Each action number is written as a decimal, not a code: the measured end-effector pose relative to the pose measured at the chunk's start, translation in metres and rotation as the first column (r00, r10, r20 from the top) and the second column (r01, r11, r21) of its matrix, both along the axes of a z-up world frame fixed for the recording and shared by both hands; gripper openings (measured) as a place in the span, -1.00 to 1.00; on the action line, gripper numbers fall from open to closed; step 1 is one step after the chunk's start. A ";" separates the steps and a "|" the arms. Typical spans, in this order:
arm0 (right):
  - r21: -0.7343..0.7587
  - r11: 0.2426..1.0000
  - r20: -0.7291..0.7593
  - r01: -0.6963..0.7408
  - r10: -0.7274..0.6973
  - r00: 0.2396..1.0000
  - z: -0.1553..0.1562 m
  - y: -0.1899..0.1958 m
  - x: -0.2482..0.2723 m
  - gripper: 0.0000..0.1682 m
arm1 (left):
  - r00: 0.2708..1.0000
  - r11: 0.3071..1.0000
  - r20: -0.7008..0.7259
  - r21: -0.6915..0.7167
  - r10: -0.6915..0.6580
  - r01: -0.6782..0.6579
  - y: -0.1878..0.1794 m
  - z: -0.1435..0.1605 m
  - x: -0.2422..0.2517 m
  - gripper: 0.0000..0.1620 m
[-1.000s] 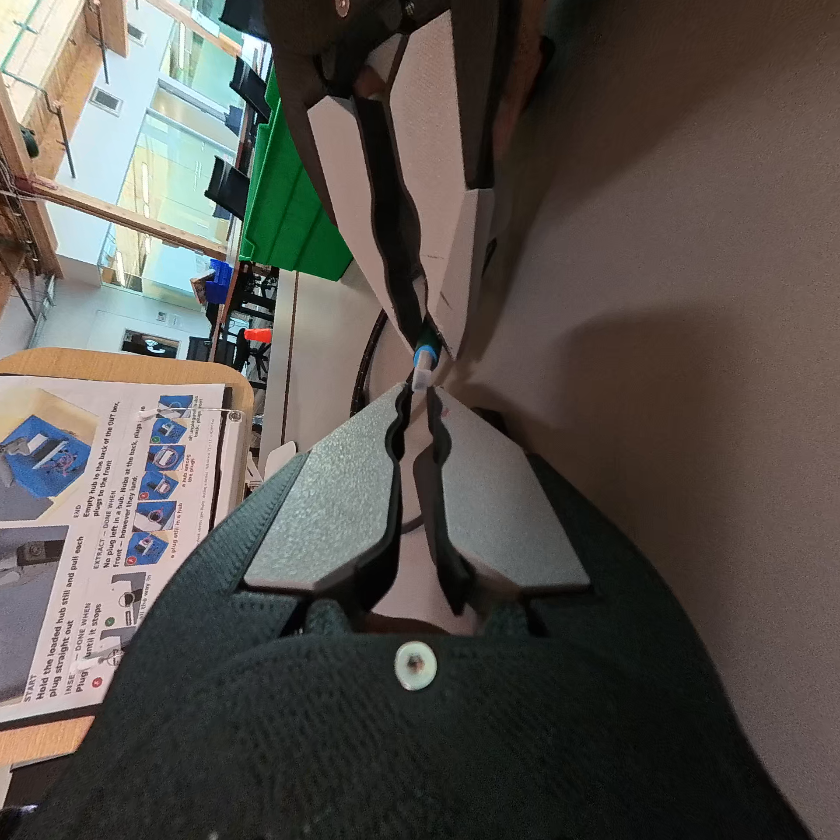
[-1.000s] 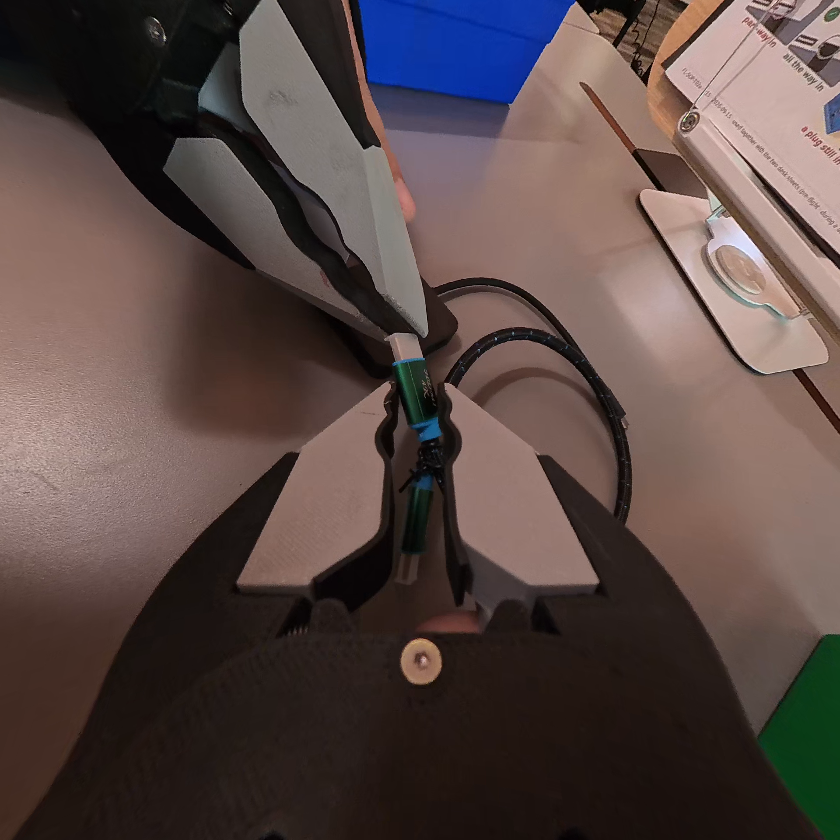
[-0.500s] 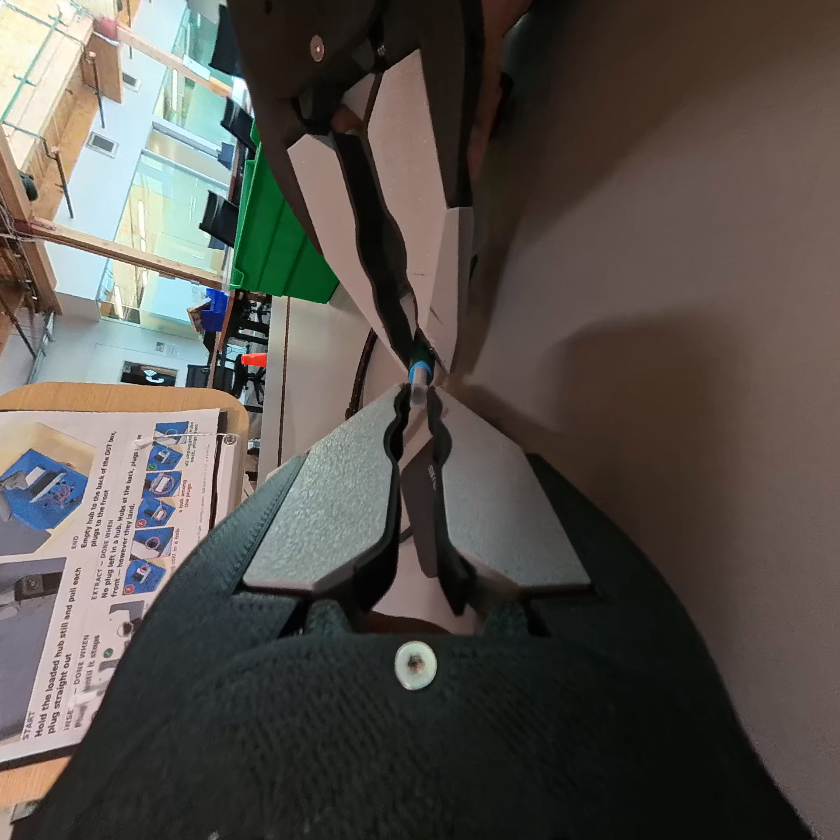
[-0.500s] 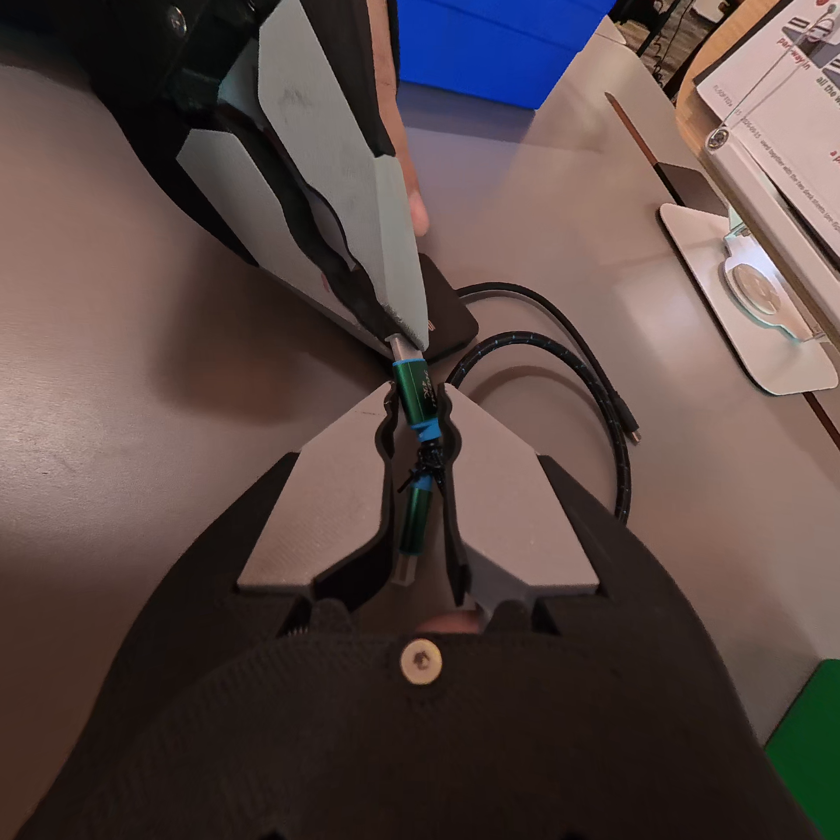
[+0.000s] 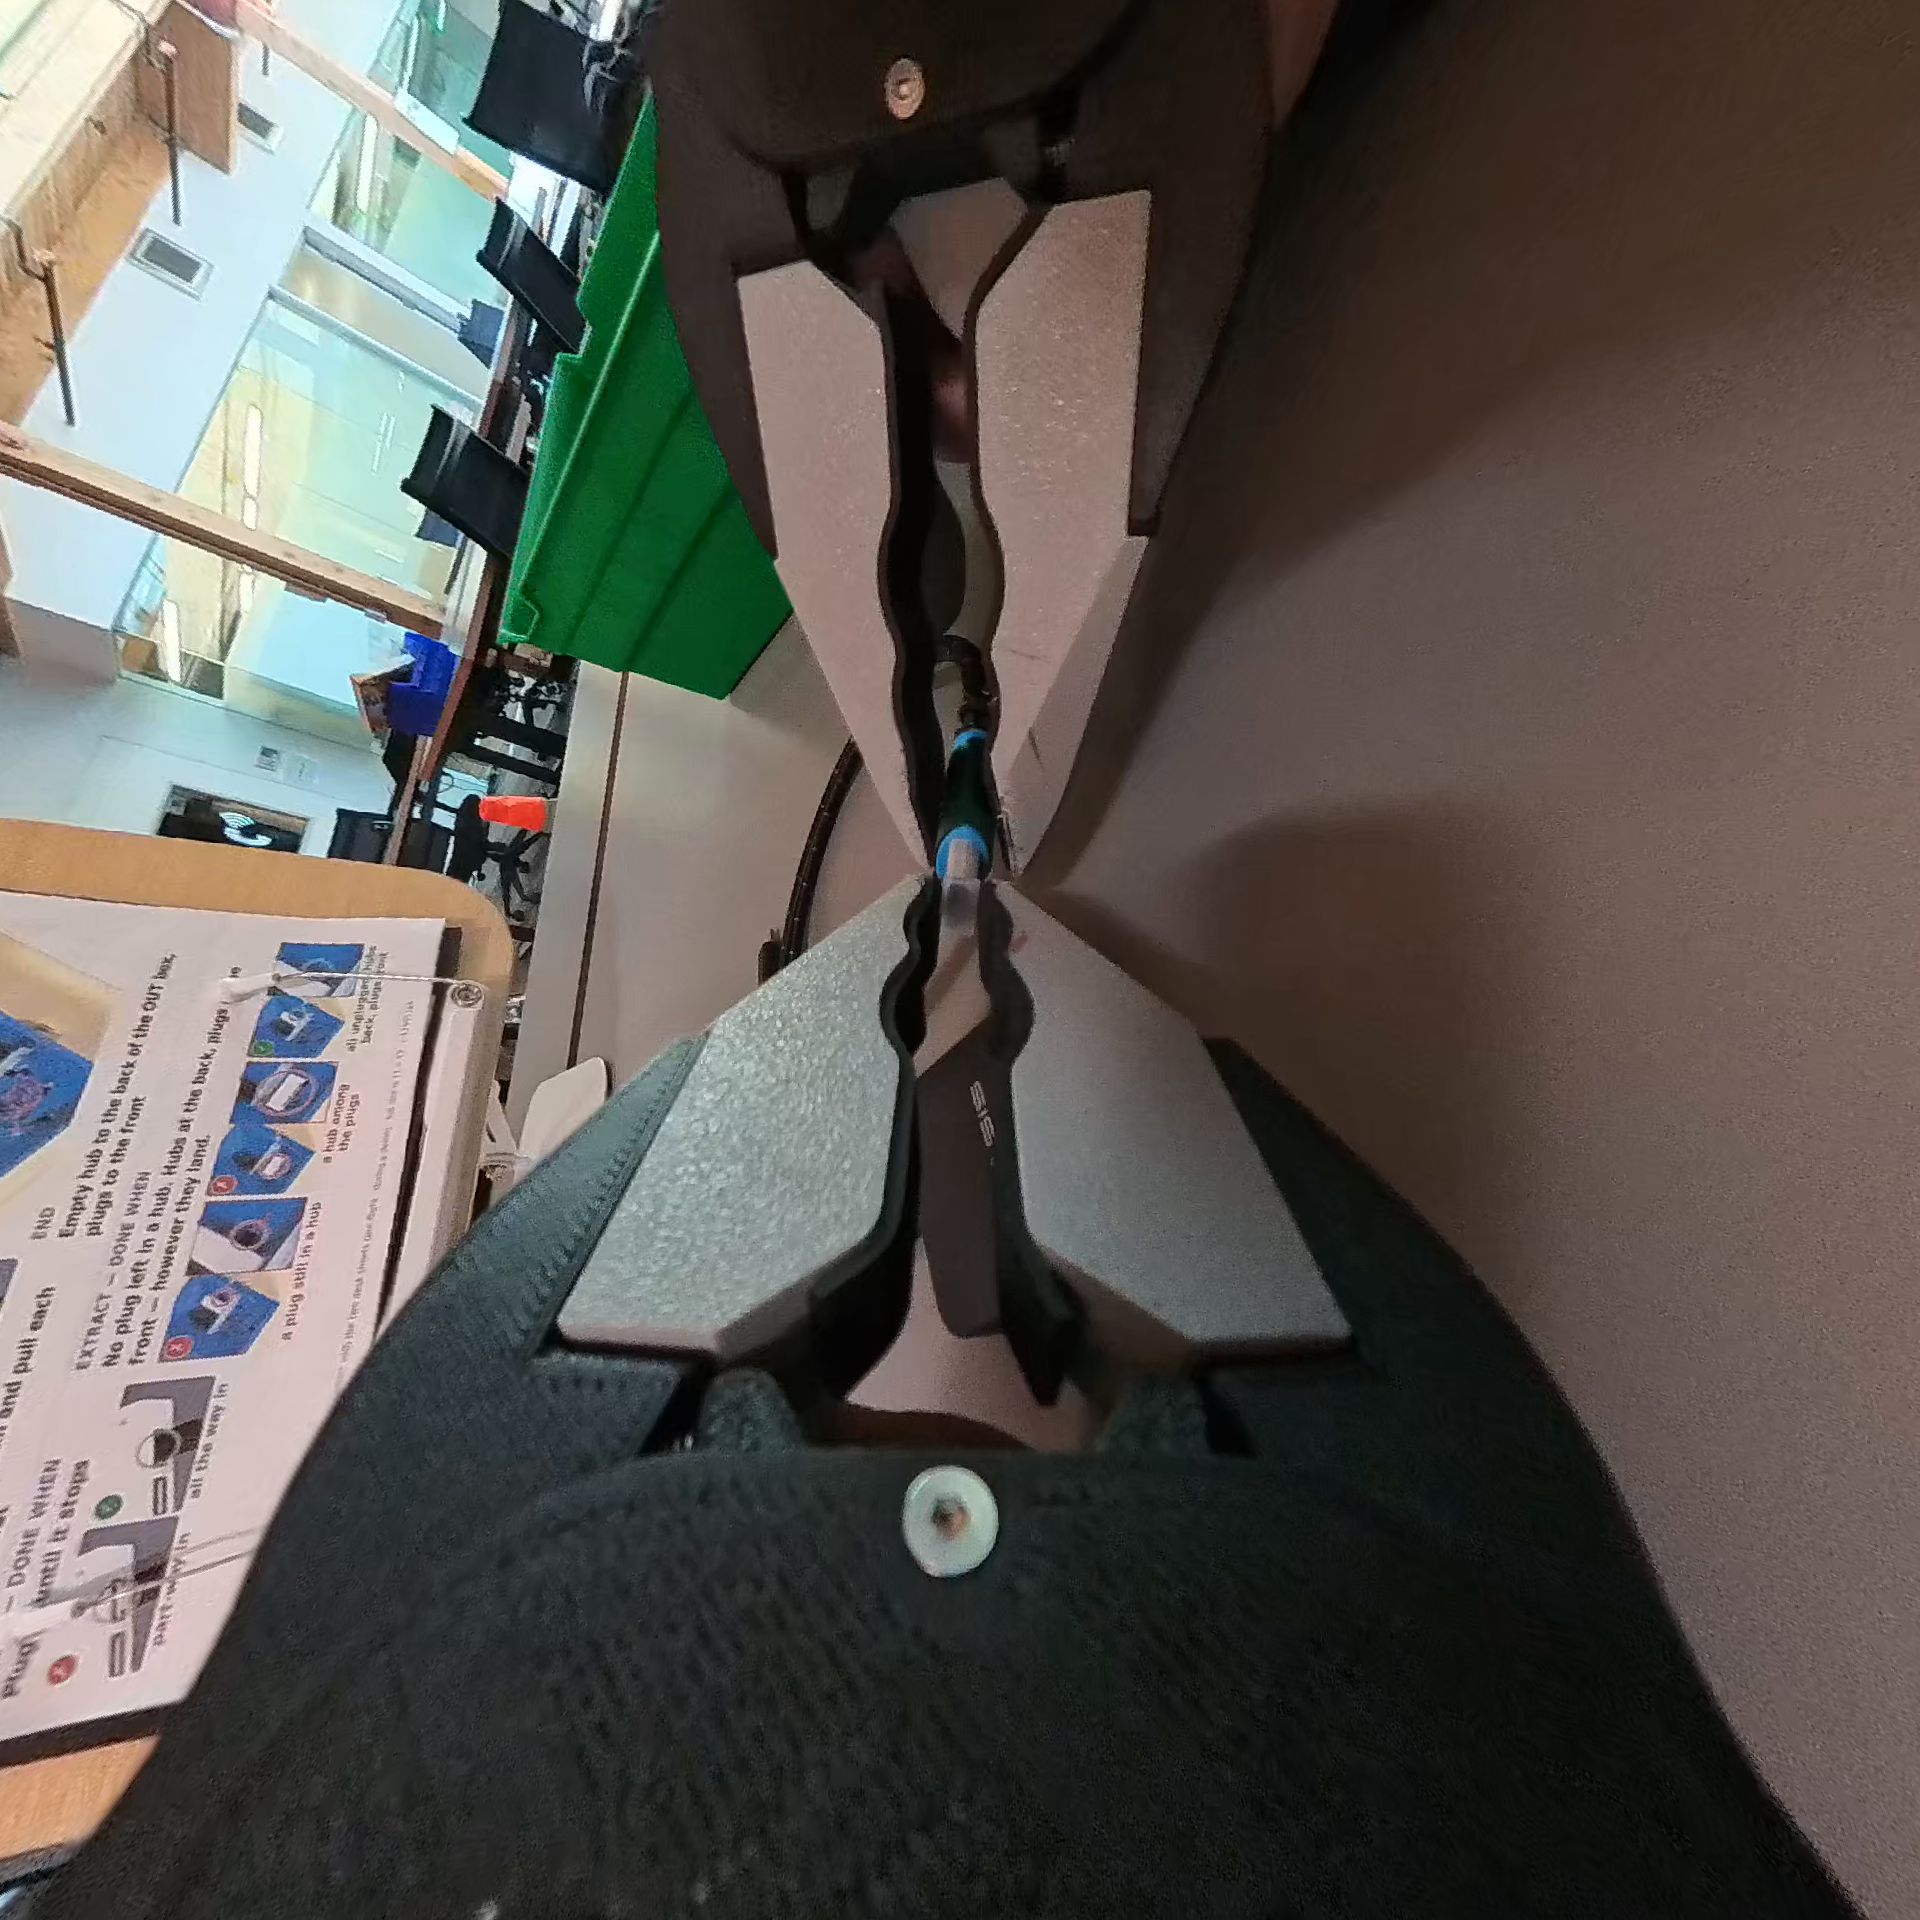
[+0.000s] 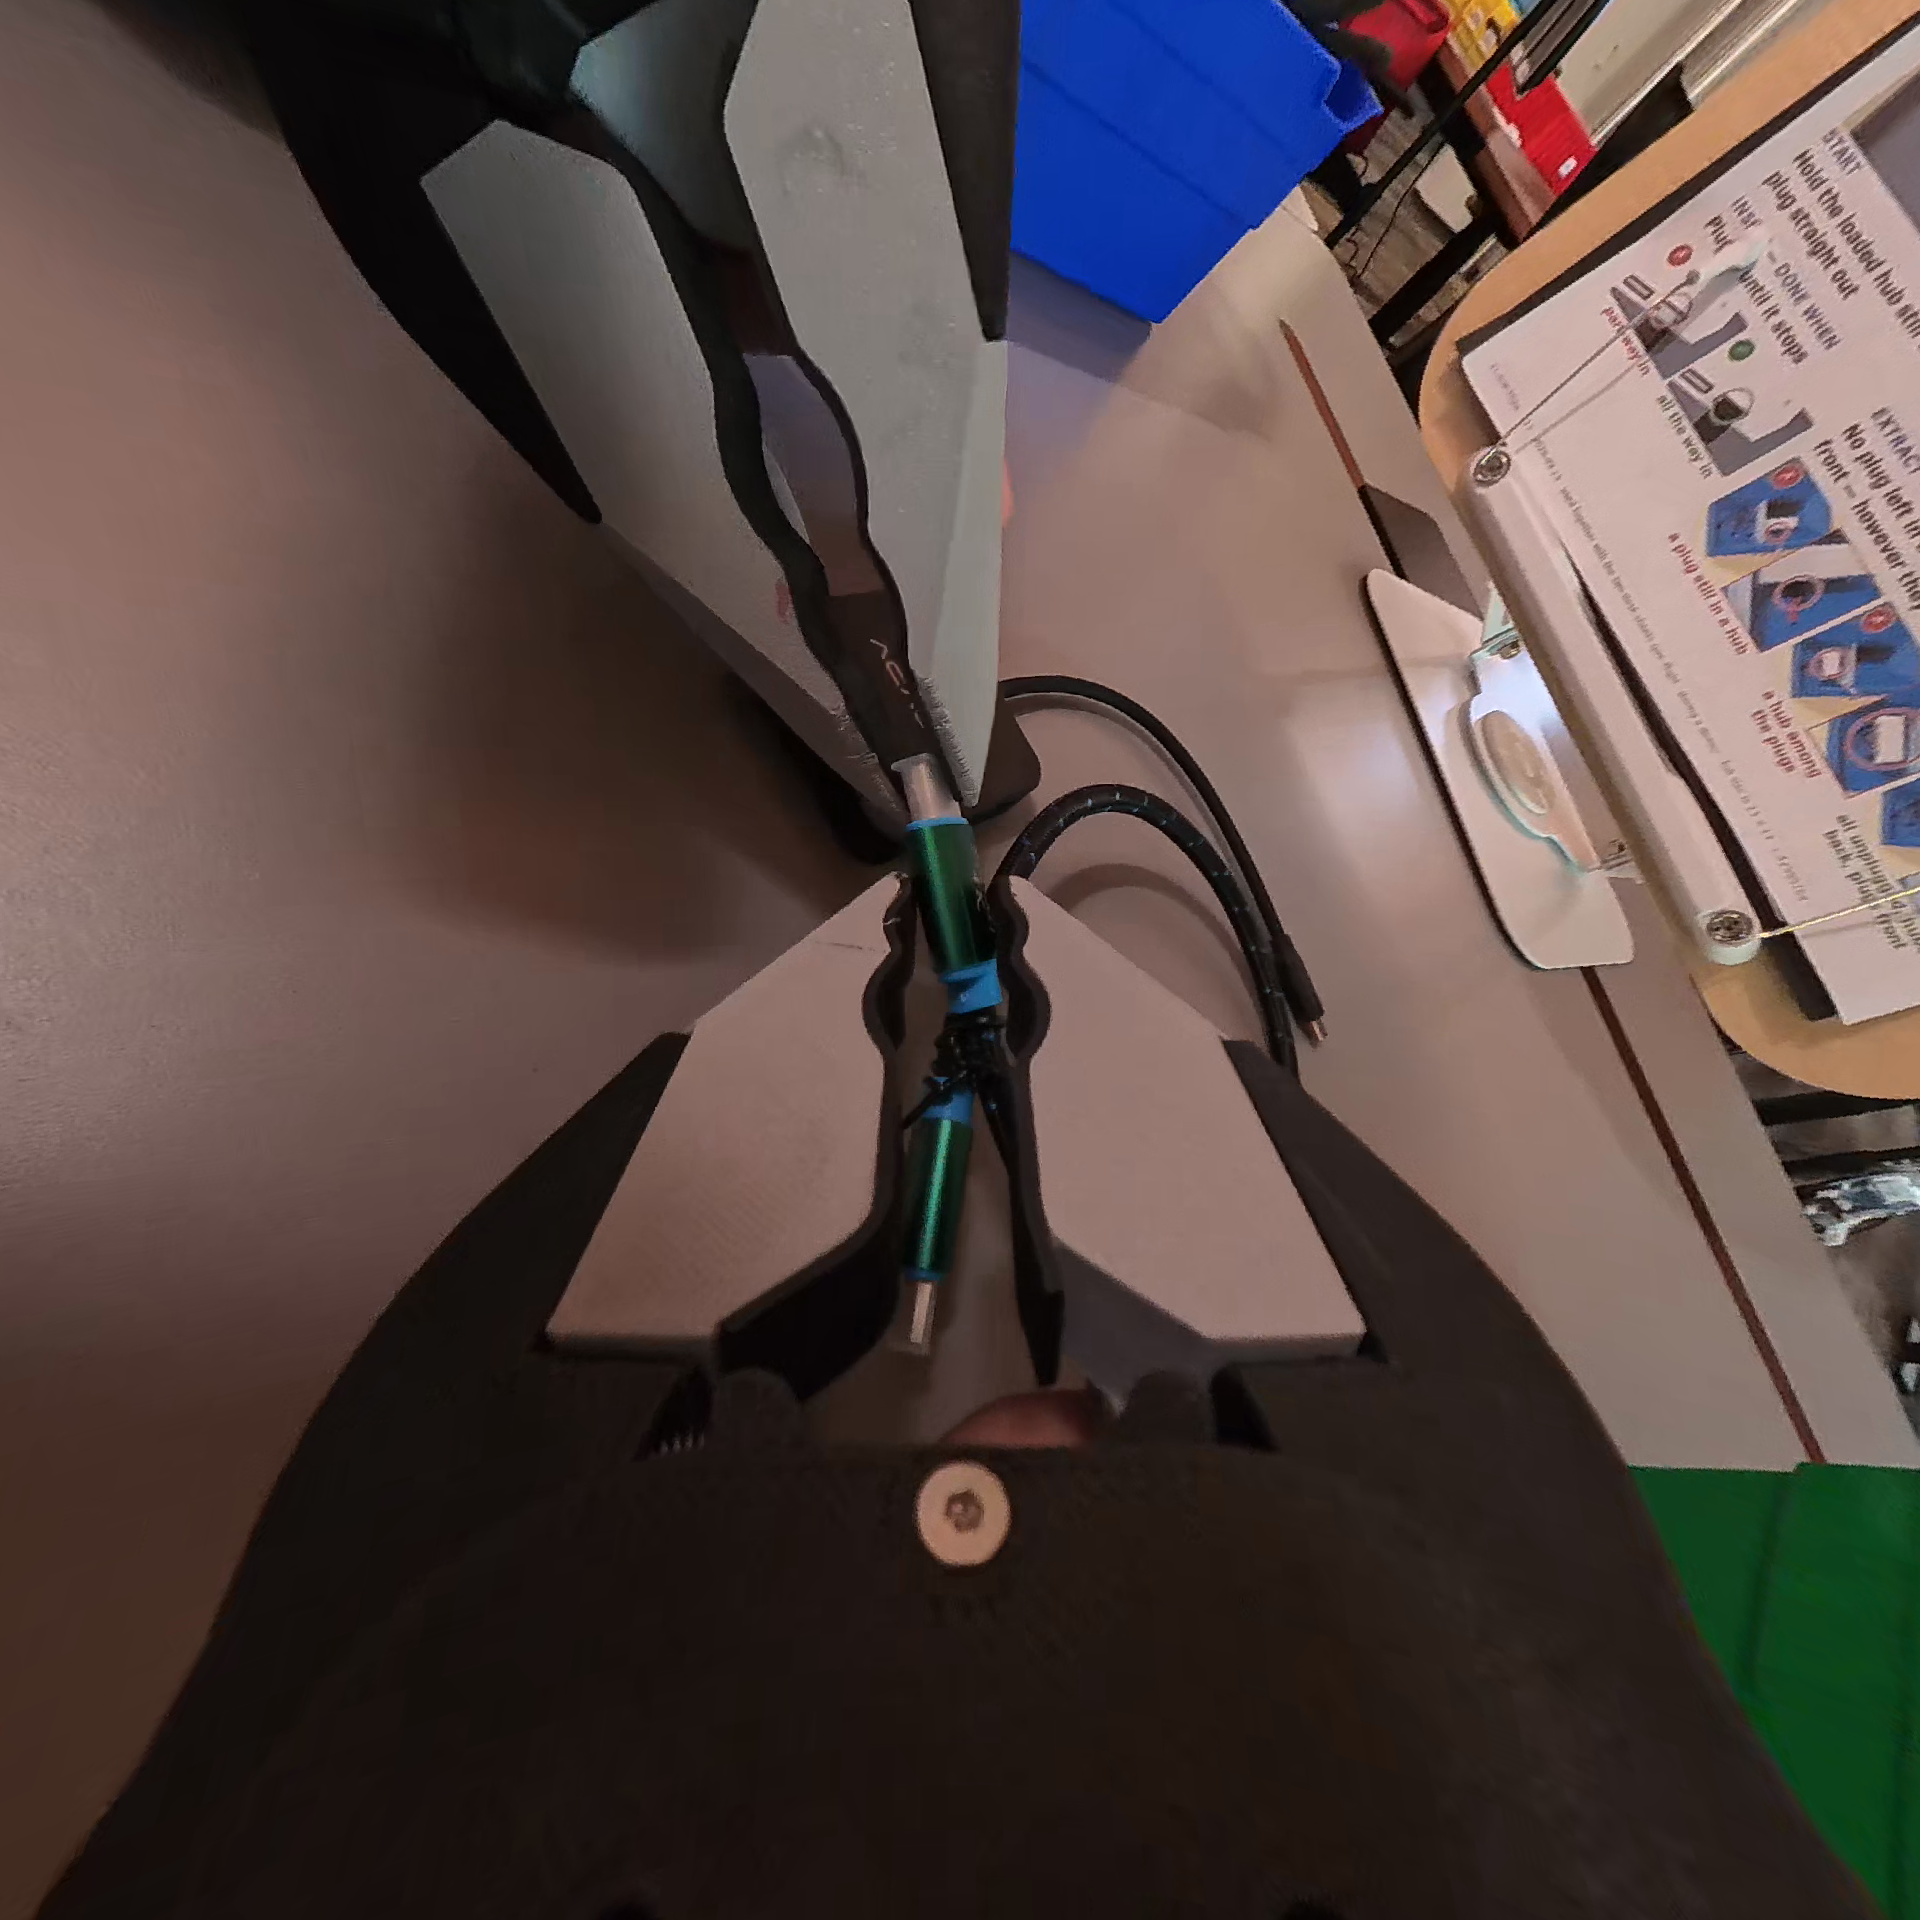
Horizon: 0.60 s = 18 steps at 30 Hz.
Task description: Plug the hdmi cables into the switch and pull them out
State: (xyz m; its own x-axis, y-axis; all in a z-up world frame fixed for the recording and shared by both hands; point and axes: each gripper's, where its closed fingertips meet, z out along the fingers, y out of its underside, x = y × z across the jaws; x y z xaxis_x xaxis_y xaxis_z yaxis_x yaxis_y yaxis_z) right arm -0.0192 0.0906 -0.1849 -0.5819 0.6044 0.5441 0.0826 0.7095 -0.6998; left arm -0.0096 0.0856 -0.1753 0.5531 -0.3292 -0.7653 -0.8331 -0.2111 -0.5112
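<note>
1. The right gripper (image 6: pixel 951 914) is clenched on a green HDMI plug (image 6: pixel 948 914) with blue end bands; a second green plug (image 6: pixel 935 1205) of the same bundled cable hangs loose between its fingers, nearer the camera.
2. The left gripper (image 5: pixel 951 914) is clenched on the switch (image 5: pixel 971 1174), a flat black box held edge-on between its fingers; the two grippers meet tip to tip above the table (image 6: pixel 260 727).
3. The silver tip of the held plug (image 6: pixel 925 790) touches the switch's edge (image 6: pixel 894 686), with bare metal showing; in my judgement the plug is only partly in the port, whether going in or coming out cannot be told.
4. A black braided cable (image 6: pixel 1236 914) and a smooth black cable (image 6: pixel 1132 717) loop on the table just beyond; one free connector end (image 6: pixel 1311 1023) lies unplugged.
5. Farther out: a blue bin (image 6: pixel 1153 135), a green bin (image 5: pixel 634 457), and an instruction sheet (image 6: pixel 1766 520) on a stand.
</note>
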 end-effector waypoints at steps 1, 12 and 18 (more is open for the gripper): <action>0.003 1.000 -0.004 -0.001 0.001 1.000 0.000 0.000 0.000 -0.86 | 1.000 1.000 0.010 0.000 -0.001 0.001 0.000 0.000 0.000 -0.93; 0.131 0.991 -0.071 -0.016 0.025 0.997 -0.002 -0.003 0.000 -0.89 | 1.000 1.000 0.003 -0.013 -0.028 0.028 -0.001 -0.001 0.004 -0.93; 0.148 0.988 -0.097 -0.041 0.055 0.994 0.003 -0.007 0.003 -0.89 | 0.999 0.998 -0.006 -0.027 -0.051 0.050 -0.006 0.005 0.006 -0.93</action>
State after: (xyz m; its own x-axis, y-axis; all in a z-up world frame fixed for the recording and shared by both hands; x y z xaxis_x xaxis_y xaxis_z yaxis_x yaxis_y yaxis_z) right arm -0.0163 0.0839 -0.1823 -0.5462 0.4872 0.6814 -0.0197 0.8058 -0.5919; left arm -0.0032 0.0793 -0.1705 0.5298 -0.3771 -0.7597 -0.8467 -0.1823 -0.4999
